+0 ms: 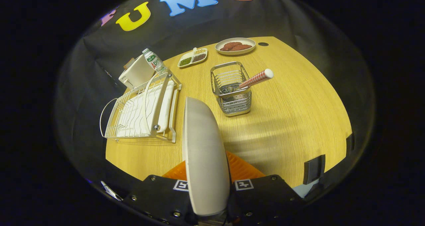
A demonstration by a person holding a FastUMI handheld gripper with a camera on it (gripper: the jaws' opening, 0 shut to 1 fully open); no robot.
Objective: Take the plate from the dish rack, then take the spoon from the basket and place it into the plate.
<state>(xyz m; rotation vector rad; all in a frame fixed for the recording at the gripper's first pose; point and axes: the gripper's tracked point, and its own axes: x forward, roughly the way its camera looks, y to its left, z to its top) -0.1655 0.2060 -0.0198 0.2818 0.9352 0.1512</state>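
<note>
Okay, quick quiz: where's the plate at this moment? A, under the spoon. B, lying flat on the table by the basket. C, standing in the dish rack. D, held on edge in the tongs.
D: the plate stands on edge between the fingers of the tongs, clear of the dish rack.

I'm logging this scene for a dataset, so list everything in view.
plate: 1, white, edge-on between the fingers
dish rack: 1, white wire, left of the plate
basket: 1, metal wire, beyond the plate
spoon: 1, red-checked handle, leaning out of the basket
bottle: 1, green label, behind the rack
box: 1, white, beside the bottle
divided dish: 1, white, far side
food dish: 1, brown pieces, far side
table: 1, light wood
gripper: 1, shut on the plate
</note>
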